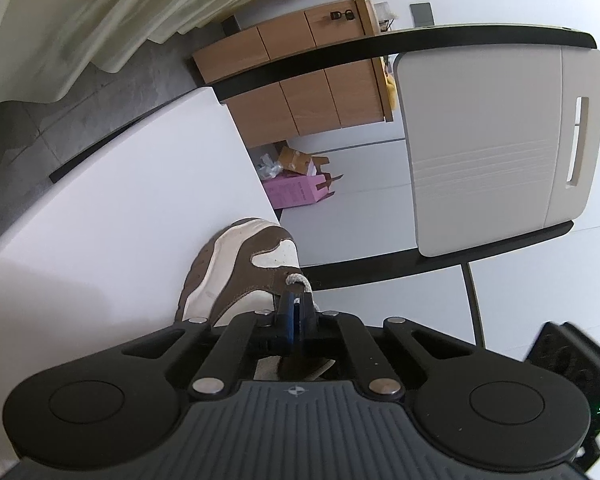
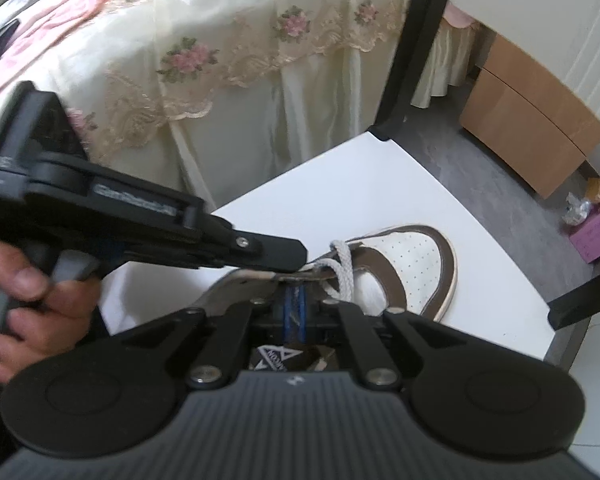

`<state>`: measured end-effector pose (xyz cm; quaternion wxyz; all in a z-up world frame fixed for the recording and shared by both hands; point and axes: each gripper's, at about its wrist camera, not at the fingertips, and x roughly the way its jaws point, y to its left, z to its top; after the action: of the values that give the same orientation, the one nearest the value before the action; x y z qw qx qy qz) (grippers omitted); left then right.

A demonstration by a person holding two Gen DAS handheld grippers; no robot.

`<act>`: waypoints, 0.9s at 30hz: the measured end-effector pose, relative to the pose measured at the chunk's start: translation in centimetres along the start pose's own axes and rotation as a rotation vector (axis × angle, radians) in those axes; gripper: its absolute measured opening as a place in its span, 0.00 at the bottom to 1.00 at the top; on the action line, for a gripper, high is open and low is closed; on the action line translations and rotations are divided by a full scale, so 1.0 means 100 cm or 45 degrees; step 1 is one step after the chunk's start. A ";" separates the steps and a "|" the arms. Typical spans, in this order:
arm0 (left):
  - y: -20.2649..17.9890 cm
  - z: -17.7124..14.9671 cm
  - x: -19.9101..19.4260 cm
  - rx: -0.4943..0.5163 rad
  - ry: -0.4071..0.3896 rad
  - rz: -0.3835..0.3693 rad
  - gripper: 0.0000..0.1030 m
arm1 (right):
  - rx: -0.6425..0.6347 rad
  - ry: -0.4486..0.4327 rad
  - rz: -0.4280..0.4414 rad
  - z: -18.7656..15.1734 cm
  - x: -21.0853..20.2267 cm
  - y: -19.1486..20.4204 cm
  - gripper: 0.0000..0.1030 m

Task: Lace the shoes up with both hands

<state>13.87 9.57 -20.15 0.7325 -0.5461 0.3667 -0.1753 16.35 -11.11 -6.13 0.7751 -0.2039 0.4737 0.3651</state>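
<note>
A brown and white sneaker (image 1: 236,276) lies on the white table (image 1: 120,220), toe pointing away. My left gripper (image 1: 297,302) is shut on the white lace (image 1: 300,280) close to where it leaves an eyelet near the shoe's throat. In the right wrist view the sneaker (image 2: 412,264) shows its perforated toe, and the lace (image 2: 345,270) loops over the eyelet flaps. The left gripper (image 2: 298,260) reaches in from the left, held by a hand (image 2: 32,292). My right gripper (image 2: 295,304) hovers over the shoe's tongue, its blue pads a little apart, with nothing seen between them.
A chair with a cream back (image 1: 492,140) and black frame stands past the table edge. A wooden cabinet (image 1: 300,92) and a pink box (image 1: 296,192) sit on the floor. A bed with a lace cover (image 2: 220,60) is beyond the table's far side.
</note>
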 end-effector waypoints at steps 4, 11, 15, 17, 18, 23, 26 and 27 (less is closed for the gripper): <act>0.000 0.001 0.001 -0.001 0.001 0.006 0.02 | -0.102 -0.006 0.011 0.012 -0.018 0.010 0.45; -0.003 0.004 0.002 0.022 0.019 0.016 0.02 | -0.221 0.100 0.009 0.030 0.005 0.024 0.47; -0.008 0.006 -0.001 0.063 0.002 0.048 0.02 | -0.266 0.143 -0.015 0.031 0.019 0.028 0.52; -0.012 0.008 -0.005 0.081 -0.018 0.044 0.02 | -0.244 0.173 -0.034 0.030 0.025 0.027 0.52; -0.014 0.010 -0.008 0.090 -0.035 0.040 0.02 | -0.239 0.177 -0.043 0.028 0.027 0.027 0.52; -0.025 0.024 -0.038 0.121 -0.148 0.017 0.02 | -0.211 0.168 -0.084 0.020 0.032 0.026 0.52; -0.040 0.034 -0.063 0.198 -0.241 0.013 0.02 | -0.213 0.156 -0.109 0.018 0.033 0.028 0.52; -0.047 0.038 -0.075 0.232 -0.281 0.020 0.02 | -0.219 0.153 -0.116 0.017 0.033 0.029 0.52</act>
<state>12.28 15.37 -12.66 0.8162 -0.4906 0.2706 -0.1410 16.14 -6.88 -8.15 0.7406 -0.3126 0.4766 0.3558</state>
